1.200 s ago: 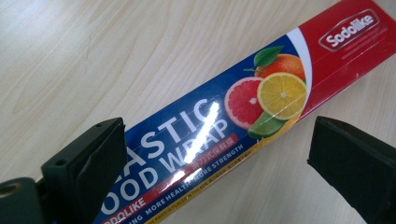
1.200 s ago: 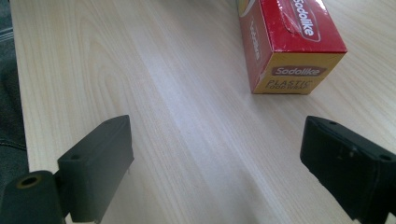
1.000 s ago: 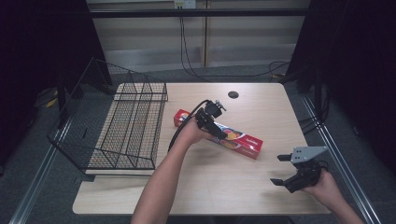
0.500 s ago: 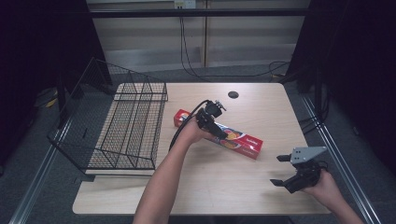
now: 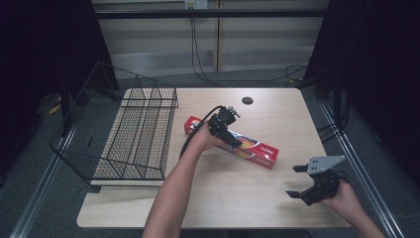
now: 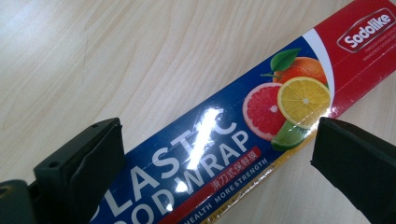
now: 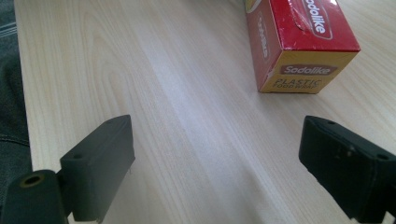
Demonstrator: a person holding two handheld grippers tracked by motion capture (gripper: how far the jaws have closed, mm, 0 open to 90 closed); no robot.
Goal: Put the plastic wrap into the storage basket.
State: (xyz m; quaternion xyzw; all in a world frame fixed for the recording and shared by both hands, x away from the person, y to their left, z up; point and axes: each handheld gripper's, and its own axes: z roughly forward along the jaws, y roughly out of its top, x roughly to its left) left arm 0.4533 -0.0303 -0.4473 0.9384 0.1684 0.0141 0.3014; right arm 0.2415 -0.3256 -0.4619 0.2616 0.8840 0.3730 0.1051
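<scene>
A long red and blue plastic wrap box lies flat on the wooden table, slanting from the basket toward the right. My left gripper hovers over its middle, open, one jaw on each side of the box. In the left gripper view both jaws stand wide apart and clear of the carton. My right gripper is near the table's front right, open and holding nothing. The right gripper view has the box's red and yellow end ahead and to the right.
A black wire basket stands on the table's left side, its tall back leaning outward. A dark round hole sits in the table near its far edge. Bare wood lies between the box and the front edge.
The left gripper has stayed over the box's middle. The right gripper has barely shifted near the front right corner.
</scene>
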